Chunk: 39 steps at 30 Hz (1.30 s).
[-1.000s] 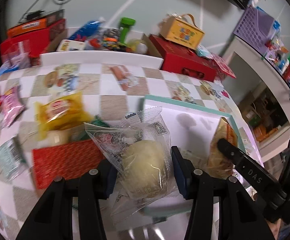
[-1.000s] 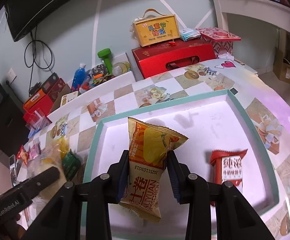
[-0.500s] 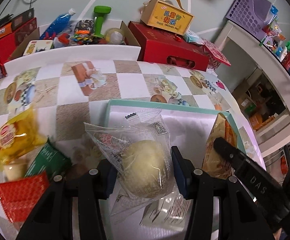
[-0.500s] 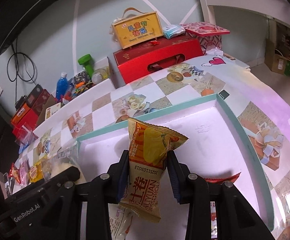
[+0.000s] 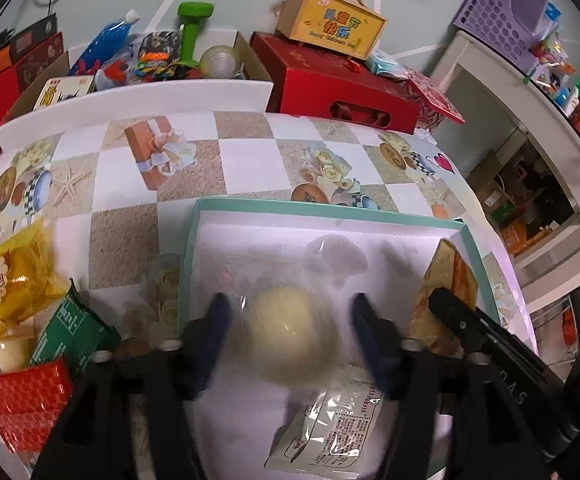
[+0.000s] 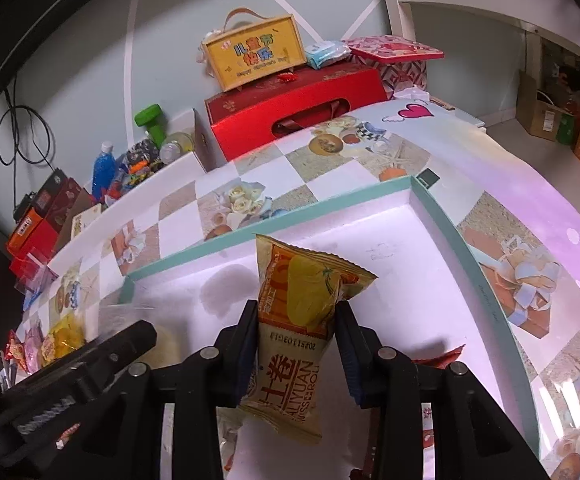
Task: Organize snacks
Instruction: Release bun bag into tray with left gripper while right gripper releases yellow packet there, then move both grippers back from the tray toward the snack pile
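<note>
My left gripper (image 5: 290, 320) had just been opening; its pads stood clear of the clear-wrapped bun (image 5: 286, 330), blurred, betw. them over the near-left part of the teal-rimmed tray (image 5: 321, 205). My right gripper (image 6: 295, 346) was clamped on the orange Swiss-roll pkt (image 6: 295, 320), above the tray's middle.
</note>
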Each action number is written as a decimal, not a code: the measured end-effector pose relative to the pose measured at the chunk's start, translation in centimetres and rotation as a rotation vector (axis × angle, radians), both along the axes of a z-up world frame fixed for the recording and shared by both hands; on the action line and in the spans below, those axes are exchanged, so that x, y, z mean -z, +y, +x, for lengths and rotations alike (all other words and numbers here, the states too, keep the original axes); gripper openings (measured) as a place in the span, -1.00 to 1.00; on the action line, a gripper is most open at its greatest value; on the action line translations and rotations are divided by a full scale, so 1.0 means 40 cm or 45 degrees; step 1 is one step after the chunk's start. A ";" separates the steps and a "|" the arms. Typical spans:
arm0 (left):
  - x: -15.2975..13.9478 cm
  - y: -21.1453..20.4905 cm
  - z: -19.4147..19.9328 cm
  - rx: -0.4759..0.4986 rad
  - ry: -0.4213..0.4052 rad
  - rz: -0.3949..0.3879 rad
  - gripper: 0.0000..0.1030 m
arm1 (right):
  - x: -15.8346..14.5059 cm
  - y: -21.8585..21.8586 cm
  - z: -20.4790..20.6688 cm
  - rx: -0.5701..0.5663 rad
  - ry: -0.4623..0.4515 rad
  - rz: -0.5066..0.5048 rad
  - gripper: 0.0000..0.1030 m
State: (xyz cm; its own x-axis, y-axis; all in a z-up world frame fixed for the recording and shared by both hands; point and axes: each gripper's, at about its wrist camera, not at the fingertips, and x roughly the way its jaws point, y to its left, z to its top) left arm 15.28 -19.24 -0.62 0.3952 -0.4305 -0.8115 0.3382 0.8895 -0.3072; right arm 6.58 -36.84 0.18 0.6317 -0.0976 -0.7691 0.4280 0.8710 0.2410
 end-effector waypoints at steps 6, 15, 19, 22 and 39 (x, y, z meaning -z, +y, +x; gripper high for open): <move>-0.031 0.004 -0.012 0.007 -0.055 -0.001 0.47 | -0.006 -0.004 -0.006 0.017 0.003 -0.014 -0.21; -0.046 0.018 -0.027 -0.032 -0.109 0.040 0.69 | -0.013 0.000 -0.011 0.036 0.022 -0.062 0.47; -0.046 0.029 -0.026 -0.077 -0.163 0.095 0.90 | -0.018 -0.005 -0.014 0.047 0.015 -0.071 0.63; -0.042 0.037 -0.026 -0.102 -0.183 0.115 0.97 | -0.015 -0.007 -0.013 0.052 0.020 -0.069 0.72; -0.055 0.097 -0.054 -0.181 -0.283 0.007 1.00 | -0.032 -0.002 -0.028 0.084 -0.057 -0.083 1.00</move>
